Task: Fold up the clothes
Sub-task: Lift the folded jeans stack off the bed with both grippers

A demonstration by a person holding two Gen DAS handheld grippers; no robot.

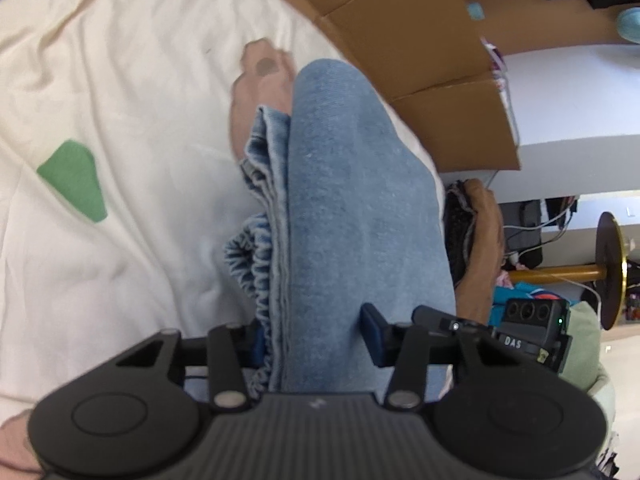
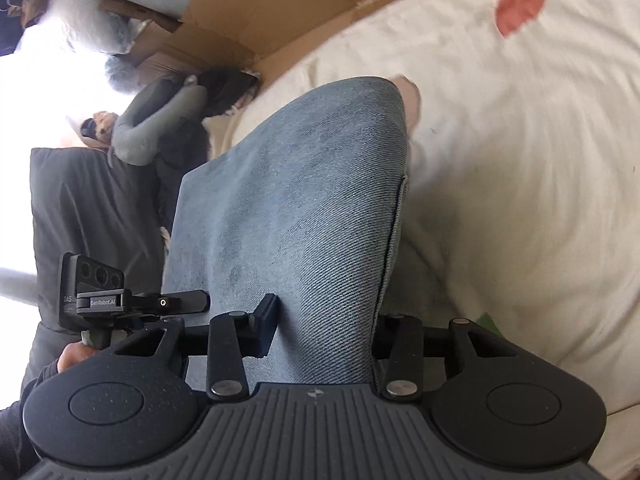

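Left wrist view: the left gripper (image 1: 316,338) is clamped on folded light-blue jeans (image 1: 352,184), which stretch away over a cream bedspread (image 1: 132,92); cardboard boxes (image 1: 404,40) stand beyond.

Right wrist view: the right gripper (image 2: 324,330) is clamped on the jeans (image 2: 304,200), which run away above the bedspread (image 2: 520,160).
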